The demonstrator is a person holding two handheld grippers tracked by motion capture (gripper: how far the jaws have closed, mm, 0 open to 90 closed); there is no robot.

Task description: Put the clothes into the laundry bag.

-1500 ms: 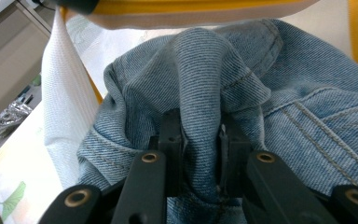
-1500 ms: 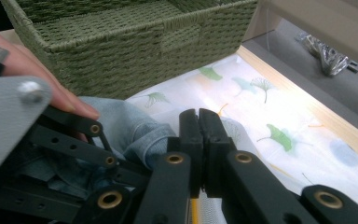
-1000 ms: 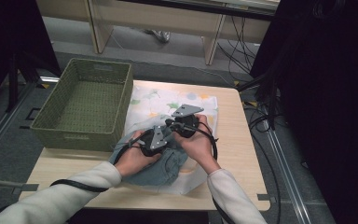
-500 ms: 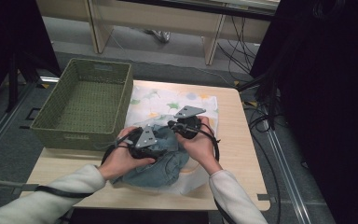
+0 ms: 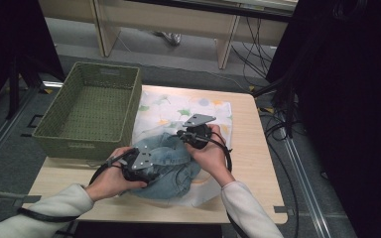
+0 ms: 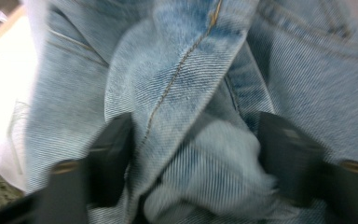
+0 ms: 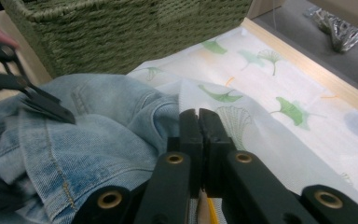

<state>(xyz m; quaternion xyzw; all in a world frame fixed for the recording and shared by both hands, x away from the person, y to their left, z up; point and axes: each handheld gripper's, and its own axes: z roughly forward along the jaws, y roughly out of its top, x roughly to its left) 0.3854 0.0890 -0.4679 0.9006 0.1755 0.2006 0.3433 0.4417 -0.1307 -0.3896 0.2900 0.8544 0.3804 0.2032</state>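
Crumpled jeans [image 5: 166, 166] lie on a leaf-print cloth [image 5: 198, 106] right of the basket [image 5: 92, 111]. The left claw [image 6: 191, 154], now nearer the person, gapes around denim; the right claw [image 7: 199, 121], unmoved, pinches the cloth's edge.

A green woven basket [image 5: 92, 111] stands on the wooden table [image 5: 255, 163].

Light-blue denim garment [image 5: 171, 166] crumpled on leaf-print cloth [image 5: 178, 110].

The right claw [image 7: 198, 116], jaws together, pinches the leaf-print cloth [image 7: 270, 107] beside the jeans [image 7: 98, 130].
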